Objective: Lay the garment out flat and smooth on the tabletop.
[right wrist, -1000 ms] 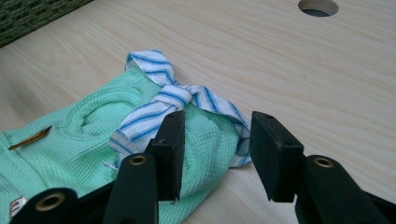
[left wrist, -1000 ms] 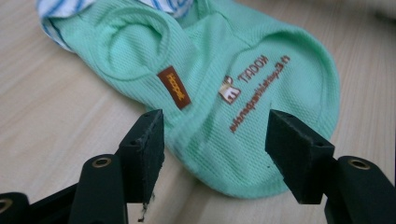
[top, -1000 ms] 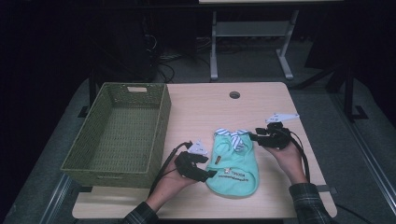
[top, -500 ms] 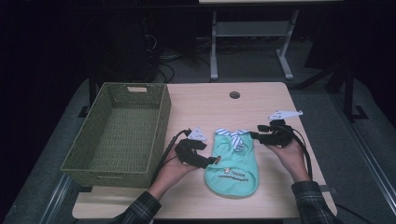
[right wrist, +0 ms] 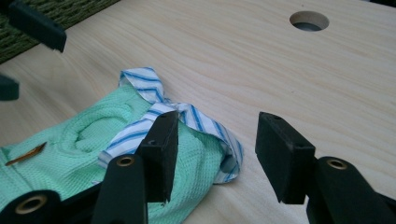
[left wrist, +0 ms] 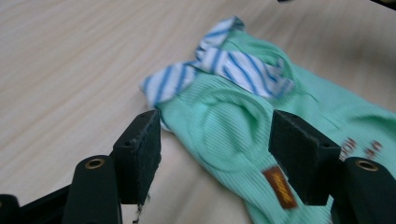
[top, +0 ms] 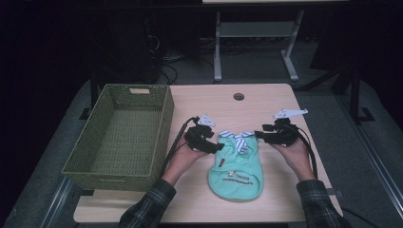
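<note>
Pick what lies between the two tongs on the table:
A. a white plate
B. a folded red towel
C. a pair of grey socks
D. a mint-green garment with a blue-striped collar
D: the mint-green garment with its blue-striped collar lies flat between the left tongs and right tongs.

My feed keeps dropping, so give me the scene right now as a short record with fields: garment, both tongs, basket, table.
garment: small mint green shirt with a blue-striped collar, lying flat on the table
left tongs: open, at the shirt's left shoulder, jaws either side of the armhole, not pressing
right tongs: open, at the collar's right end, no grip
basket: green woven basket, left of the shirt, nothing inside
table: light wood table with a round cable hole
</note>
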Available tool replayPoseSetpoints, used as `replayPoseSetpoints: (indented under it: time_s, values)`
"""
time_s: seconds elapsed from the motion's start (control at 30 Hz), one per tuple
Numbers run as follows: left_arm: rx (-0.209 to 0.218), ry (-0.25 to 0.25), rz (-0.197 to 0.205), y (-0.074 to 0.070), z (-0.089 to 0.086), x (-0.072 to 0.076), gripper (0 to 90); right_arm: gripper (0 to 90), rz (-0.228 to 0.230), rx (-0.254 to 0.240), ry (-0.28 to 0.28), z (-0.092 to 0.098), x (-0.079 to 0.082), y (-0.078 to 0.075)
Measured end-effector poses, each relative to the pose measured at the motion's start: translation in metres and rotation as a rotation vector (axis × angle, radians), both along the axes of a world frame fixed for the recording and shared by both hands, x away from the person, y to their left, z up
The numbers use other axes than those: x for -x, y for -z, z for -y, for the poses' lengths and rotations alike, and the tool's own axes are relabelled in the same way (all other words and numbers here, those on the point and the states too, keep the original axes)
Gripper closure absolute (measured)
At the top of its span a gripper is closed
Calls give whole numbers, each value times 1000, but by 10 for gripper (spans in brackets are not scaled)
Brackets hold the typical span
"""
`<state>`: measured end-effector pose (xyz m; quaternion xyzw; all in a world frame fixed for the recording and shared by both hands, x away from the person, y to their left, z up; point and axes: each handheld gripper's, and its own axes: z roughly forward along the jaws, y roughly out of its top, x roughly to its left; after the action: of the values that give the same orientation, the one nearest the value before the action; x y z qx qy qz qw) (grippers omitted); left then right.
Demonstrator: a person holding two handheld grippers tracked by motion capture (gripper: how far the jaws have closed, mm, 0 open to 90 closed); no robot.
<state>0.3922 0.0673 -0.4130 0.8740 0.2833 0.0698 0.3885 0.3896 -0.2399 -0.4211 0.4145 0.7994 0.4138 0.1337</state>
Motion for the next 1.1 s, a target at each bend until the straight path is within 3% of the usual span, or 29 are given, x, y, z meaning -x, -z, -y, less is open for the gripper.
replayPoseSetpoints:
  time_s: [0.3,0.57,0.73,1.1]
  values:
    - [8,-74,4,9,4,-37,399,506,-41,-20,32,3,-13,15]
    - [-5,-79,-16,16,13,-60,440,544,-44,-38,63,5,-23,24]
    - [-7,-75,-30,24,20,-65,459,568,-69,-48,62,4,-28,33]
    - [-40,-20,-114,44,27,-67,596,666,-131,-24,14,-3,-31,44]
